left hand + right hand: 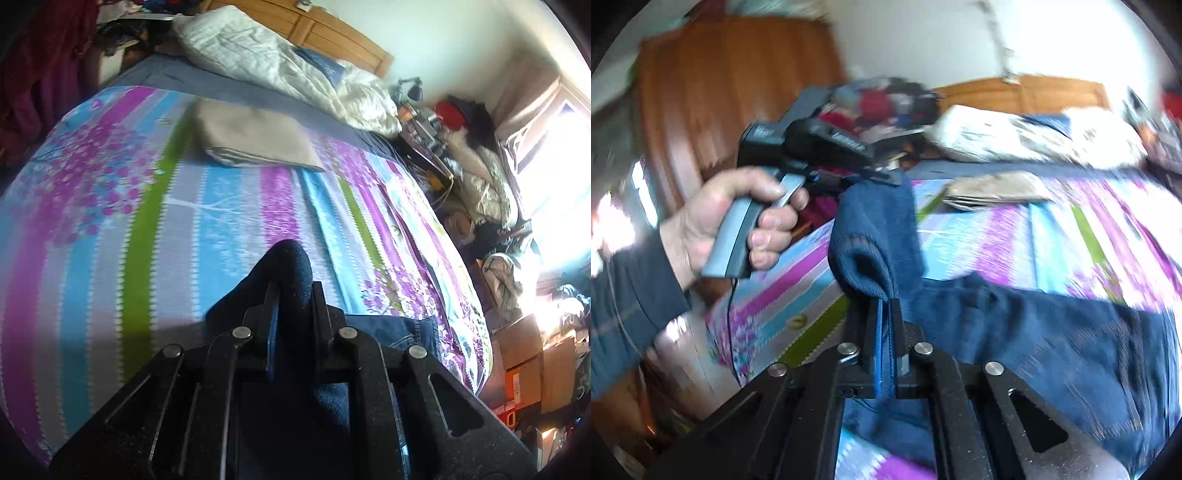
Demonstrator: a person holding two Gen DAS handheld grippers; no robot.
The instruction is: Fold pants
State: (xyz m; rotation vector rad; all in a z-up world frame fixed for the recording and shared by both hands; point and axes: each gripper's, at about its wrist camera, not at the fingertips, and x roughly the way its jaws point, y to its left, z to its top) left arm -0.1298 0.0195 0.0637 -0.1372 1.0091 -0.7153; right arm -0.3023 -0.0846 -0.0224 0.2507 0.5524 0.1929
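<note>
Both grippers are clamped on the blue pants point(1034, 332), lifting a fold of the fabric above the bed point(229, 221) near its foot edge. The left gripper point(291, 295) pinches dark cloth; the right gripper point(884, 317) nips a hem. A hand point(738, 221) squeezes the left handle. Folded beige cloth point(255, 140) lies near the pillows point(258, 55).

Matt blue denim pants point(1052, 332)

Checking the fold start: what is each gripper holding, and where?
Both hold the dark blue pants: left gripper and right gripper each pinch a lifted fabric edge.
</note>
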